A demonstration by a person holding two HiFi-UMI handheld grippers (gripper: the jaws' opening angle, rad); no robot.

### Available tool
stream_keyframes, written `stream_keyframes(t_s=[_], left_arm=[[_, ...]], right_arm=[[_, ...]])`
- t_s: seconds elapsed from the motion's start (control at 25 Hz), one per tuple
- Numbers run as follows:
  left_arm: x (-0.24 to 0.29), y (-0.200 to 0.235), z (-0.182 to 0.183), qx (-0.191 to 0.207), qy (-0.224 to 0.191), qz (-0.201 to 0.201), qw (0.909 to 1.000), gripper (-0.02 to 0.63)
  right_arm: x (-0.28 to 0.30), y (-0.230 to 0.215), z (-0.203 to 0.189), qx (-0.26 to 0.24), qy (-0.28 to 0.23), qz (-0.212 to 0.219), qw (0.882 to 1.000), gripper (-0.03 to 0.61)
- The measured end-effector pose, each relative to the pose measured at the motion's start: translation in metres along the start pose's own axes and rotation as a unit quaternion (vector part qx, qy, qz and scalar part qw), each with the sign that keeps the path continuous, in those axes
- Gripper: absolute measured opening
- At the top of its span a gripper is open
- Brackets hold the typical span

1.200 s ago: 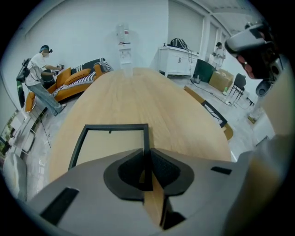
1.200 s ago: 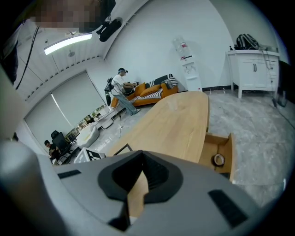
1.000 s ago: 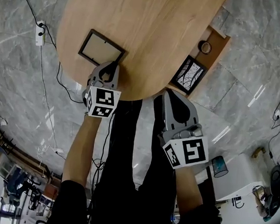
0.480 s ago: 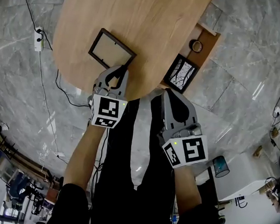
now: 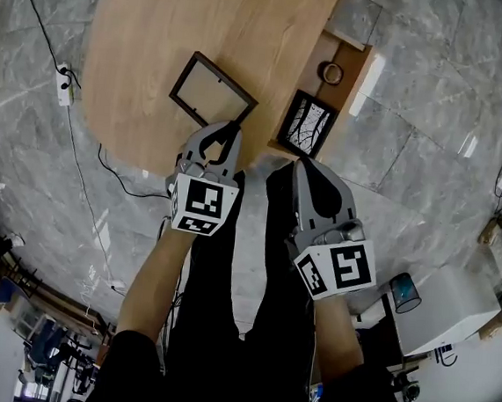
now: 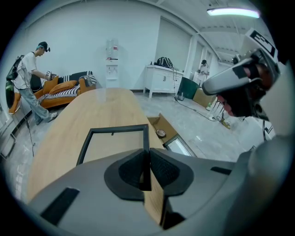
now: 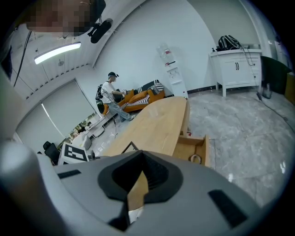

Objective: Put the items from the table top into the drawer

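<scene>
The table (image 5: 179, 30) is smooth matt wood; the floor (image 5: 419, 106) glossy marble.

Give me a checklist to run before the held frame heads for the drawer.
1. Left gripper fingers clamped on picture frame edge: ok.
2. Drawer open: ok.
3. Room left in drawer beside second frame and tape roll: cannot tell.
4. Right gripper shut, empty: ok.
5. Picture frame lifted clear of table: cannot tell.
</scene>
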State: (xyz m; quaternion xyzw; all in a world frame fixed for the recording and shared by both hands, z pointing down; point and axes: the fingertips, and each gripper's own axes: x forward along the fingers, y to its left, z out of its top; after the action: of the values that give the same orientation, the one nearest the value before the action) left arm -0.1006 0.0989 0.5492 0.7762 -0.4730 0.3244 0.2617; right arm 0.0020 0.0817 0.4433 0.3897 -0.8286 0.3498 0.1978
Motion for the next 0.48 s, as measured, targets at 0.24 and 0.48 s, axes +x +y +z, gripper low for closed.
stream_keyframes(t_s=[0.24, 0.48], left_arm=[[0.014, -0.03, 0.019, 0.017, -0.002, -0.025, 0.9995, 0.049], [0.03, -0.061, 0.038, 0.034, -0.005, -0.05, 0.9982, 0.049]], right_arm=[[-0.014, -0.022, 0.002, 0.014, -0.011, -0.013, 1.0, 0.009], [-0.029, -0.047, 0.004, 0.028, -0.022, -0.029, 0.999, 0.009]])
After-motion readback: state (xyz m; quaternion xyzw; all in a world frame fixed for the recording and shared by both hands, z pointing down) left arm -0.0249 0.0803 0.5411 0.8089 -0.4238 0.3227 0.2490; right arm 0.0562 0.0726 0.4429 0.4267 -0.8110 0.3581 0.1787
